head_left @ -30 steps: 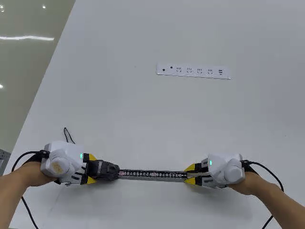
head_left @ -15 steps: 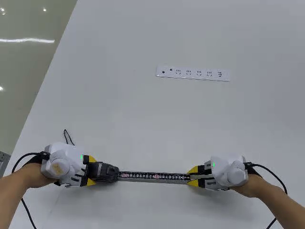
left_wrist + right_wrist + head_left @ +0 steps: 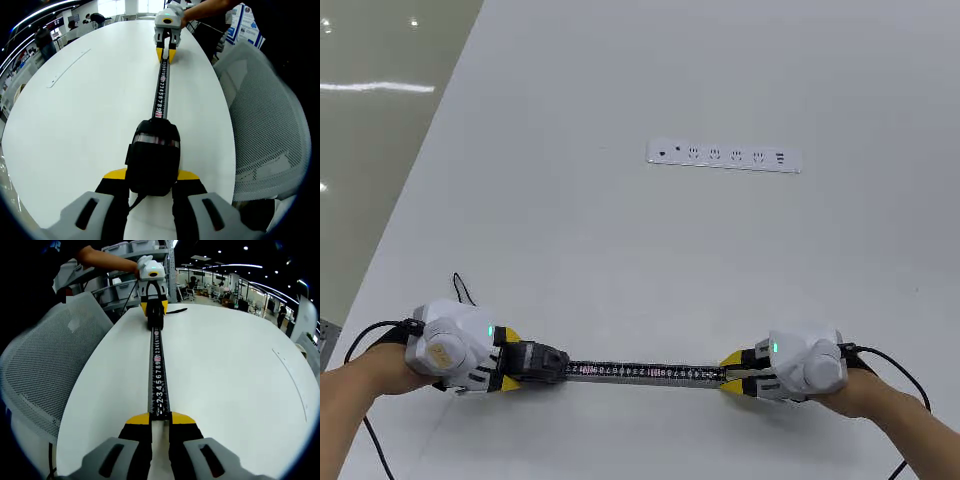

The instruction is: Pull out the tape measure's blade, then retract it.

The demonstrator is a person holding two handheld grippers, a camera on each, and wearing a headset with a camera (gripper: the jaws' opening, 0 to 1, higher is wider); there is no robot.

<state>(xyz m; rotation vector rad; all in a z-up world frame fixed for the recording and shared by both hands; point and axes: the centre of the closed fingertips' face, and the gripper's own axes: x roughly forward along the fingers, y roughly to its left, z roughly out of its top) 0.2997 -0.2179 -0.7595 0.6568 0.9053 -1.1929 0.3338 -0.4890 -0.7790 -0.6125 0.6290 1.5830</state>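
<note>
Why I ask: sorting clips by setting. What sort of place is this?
Probably an open-plan office or lab workspace: a long white table with a power strip, a mesh chair beside it, and shelved bins with rows of ceiling lights behind.

A broad white table [image 3: 620, 230] carries a white power strip [image 3: 723, 155], which lies flat well toward the far side with its row of sockets facing up. Left of the table runs a glossy grey-green floor [image 3: 370, 130] that mirrors ceiling lights. A white mesh chair [image 3: 265, 115] stands just beside the table's rounded edge. Shelving with grey bins [image 3: 122, 290] rises past the table's end.
</note>
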